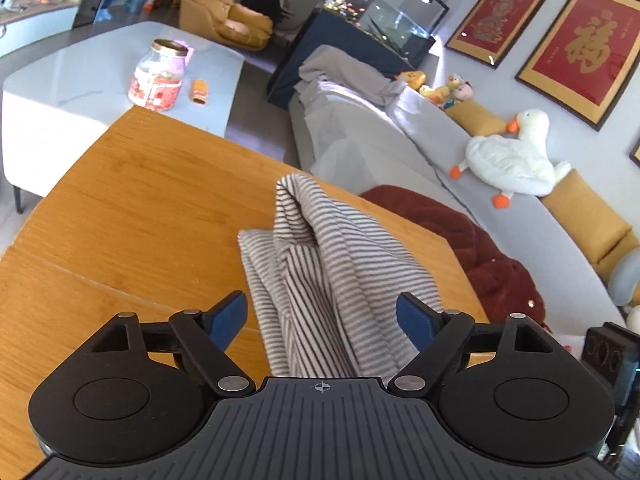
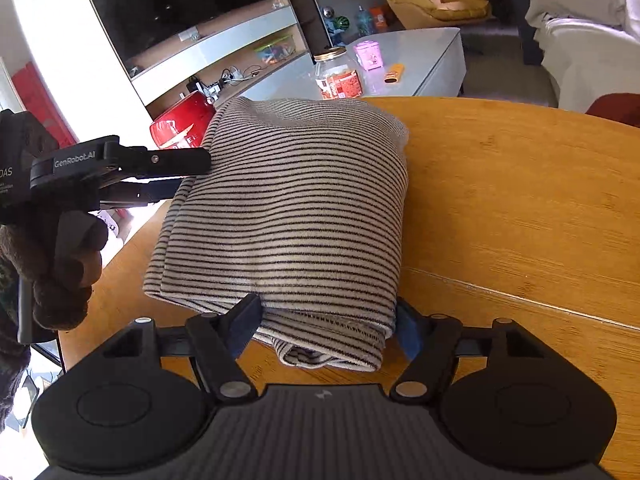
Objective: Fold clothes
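Right gripper (image 2: 326,328) nearest, at 6 o'clock in its own view; jaws at medium width, bracketing the near rolled hem of the striped garment (image 2: 292,208), pads at or just beside the cloth edges; a firm pinch cannot be told. Garment lies folded in a thick bundle on the wooden table (image 2: 520,200), long axis running 6 to 12 from this gripper. Left gripper (image 2: 188,176), held in a gloved hand (image 2: 60,264), comes in from 9 o'clock at the bundle's left edge. Left wrist view: jaws wide, cloth lying loose between the pads (image 1: 228,320), untouched. Judgement: right hand is nearer to a grip; next fold likely turns on that near hem.
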Demonstrator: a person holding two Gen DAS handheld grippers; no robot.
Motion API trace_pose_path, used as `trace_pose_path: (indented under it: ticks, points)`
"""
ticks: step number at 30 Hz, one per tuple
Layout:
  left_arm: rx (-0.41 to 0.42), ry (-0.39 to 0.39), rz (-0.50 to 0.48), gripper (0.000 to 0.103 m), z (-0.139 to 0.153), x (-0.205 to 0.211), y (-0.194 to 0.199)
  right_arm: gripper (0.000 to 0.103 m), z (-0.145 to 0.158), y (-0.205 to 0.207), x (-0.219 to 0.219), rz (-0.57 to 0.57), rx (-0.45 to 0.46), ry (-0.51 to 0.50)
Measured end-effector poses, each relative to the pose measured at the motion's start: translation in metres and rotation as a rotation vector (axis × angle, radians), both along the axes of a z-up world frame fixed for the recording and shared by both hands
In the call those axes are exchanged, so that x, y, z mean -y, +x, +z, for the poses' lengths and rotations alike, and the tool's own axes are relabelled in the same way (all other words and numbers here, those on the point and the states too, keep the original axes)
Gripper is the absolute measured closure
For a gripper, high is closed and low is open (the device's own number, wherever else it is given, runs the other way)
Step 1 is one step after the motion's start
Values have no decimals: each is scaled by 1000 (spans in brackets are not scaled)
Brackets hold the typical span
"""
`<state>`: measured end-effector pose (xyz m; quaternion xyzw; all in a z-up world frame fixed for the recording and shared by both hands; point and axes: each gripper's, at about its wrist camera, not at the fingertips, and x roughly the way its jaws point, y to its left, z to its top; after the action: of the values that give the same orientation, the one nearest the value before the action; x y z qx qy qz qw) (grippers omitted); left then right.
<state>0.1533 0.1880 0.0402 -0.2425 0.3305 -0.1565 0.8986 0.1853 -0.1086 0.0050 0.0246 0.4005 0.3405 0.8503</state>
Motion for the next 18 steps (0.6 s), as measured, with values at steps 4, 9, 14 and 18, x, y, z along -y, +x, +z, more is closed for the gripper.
trace_pose_path:
  ticks: [4,9,14,18]
  points:
    - [-37,44,-88,8,-6,26,-2,31,6,-3,-3,16,45,-22]
    - [-100,125,-124,11,-27,50,2,14,26,8,35,-50,22,181]
    - [-88,114,-101,14,-32,49,0,10,19,44,52,-133,-94,335]
    - [-82,92,-84,24,-35,40,-1,18,-3,60,20,-70,-141,249]
